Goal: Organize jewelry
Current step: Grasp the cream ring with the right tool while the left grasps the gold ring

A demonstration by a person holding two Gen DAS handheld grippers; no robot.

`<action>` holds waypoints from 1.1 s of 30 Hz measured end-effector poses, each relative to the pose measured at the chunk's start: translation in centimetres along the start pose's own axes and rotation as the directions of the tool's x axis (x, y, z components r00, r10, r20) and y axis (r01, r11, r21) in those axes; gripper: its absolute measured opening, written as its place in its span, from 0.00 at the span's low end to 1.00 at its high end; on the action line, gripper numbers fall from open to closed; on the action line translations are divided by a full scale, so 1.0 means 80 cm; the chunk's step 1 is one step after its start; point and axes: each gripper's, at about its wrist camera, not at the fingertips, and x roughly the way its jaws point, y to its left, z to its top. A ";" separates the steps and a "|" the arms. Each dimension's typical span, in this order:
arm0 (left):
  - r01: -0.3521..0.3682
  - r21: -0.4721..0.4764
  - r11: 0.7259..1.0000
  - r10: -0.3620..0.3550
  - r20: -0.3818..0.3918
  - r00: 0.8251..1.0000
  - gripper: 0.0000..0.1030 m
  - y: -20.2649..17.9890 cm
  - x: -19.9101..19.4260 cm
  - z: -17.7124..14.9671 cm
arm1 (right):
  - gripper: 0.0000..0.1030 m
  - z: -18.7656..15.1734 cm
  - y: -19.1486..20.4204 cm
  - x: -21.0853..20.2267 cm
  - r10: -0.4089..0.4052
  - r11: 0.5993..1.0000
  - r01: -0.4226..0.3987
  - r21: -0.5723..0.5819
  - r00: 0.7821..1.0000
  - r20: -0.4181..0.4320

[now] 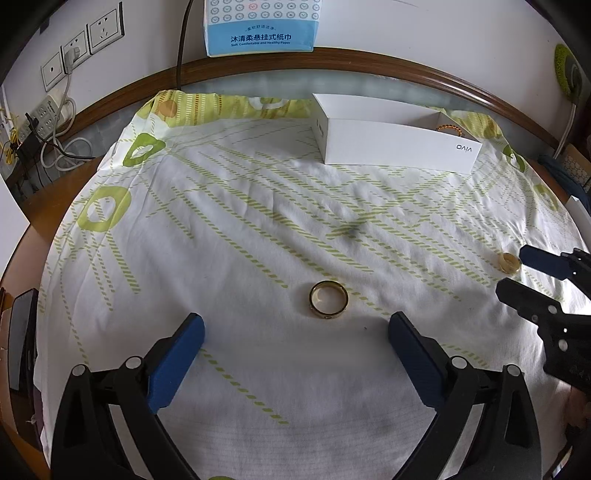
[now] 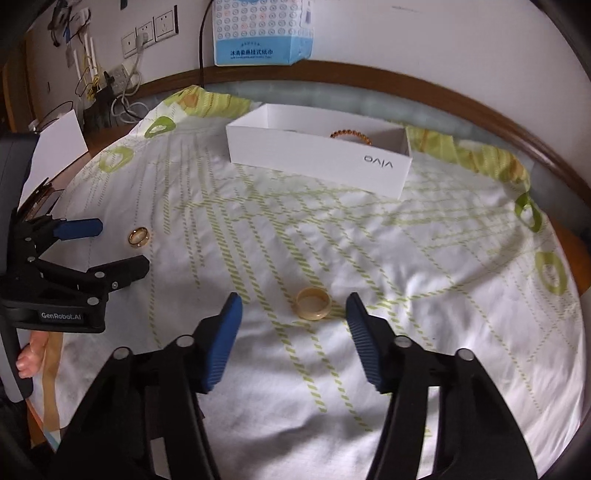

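Two open grippers are held low over a round wooden table point(image 1: 406, 68) with a raised brown rim, draped with a wrinkled white cloth point(image 1: 240, 229) printed with dashed green lines and green rings. At the far side of the cloth a long white cardboard box point(image 2: 317, 158) is set, lidless, its near wall marked "vivo"; an amber beaded bracelet point(image 2: 351, 134) is partly seen inside, most of it hidden by the wall. Broad bare cloth is left between the box and both tools.

The left gripper point(image 1: 295, 325) is spread wide, its ribbed blue pads empty, and a polished gold ring point(image 1: 328, 299) lies flat on the cloth just ahead of the gap, touching neither pad. The right gripper point(image 2: 294, 301) is likewise held apart and grasps nothing; a pale yellowish, matte ring point(image 2: 313, 302) is framed between its fingertips, resting on the cloth, nearer the right-hand pad, though contact cannot be made out.

A blue-and-white tissue pack point(image 1: 260, 27) is seen against the wall, cut off at the top. At the left edge of the right wrist view a few fingers point(image 2: 31, 354) are glimpsed under the left tool.
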 end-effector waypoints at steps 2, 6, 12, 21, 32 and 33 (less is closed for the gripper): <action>0.000 0.000 1.000 0.000 0.000 1.000 0.97 0.000 0.000 0.000 | 0.48 0.000 -0.002 0.001 0.006 1.000 -0.006 0.005 1.000 -0.003; 0.000 0.000 1.000 0.000 0.000 1.000 0.97 0.000 0.000 0.000 | 0.40 0.002 -0.007 0.007 0.009 1.000 -0.009 0.015 1.000 -0.021; 0.000 -0.001 1.000 0.000 0.000 1.000 0.97 0.000 -0.001 0.001 | 0.21 0.001 -0.020 0.007 -0.003 0.999 0.003 0.035 1.000 -0.019; 0.004 -0.018 1.000 -0.004 0.013 1.000 0.96 0.004 -0.003 0.002 | 0.21 -0.005 -0.057 0.002 -0.070 0.990 0.071 0.126 0.997 -0.019; 0.019 0.000 1.000 -0.019 0.044 0.999 0.56 -0.004 -0.007 0.006 | 0.21 -0.007 -0.070 0.000 -0.008 0.984 0.009 0.177 1.000 -0.007; 0.020 0.003 1.000 -0.020 0.044 0.999 0.56 -0.003 -0.007 0.006 | 0.21 -0.007 -0.070 0.000 -0.008 0.984 0.009 0.177 1.000 -0.007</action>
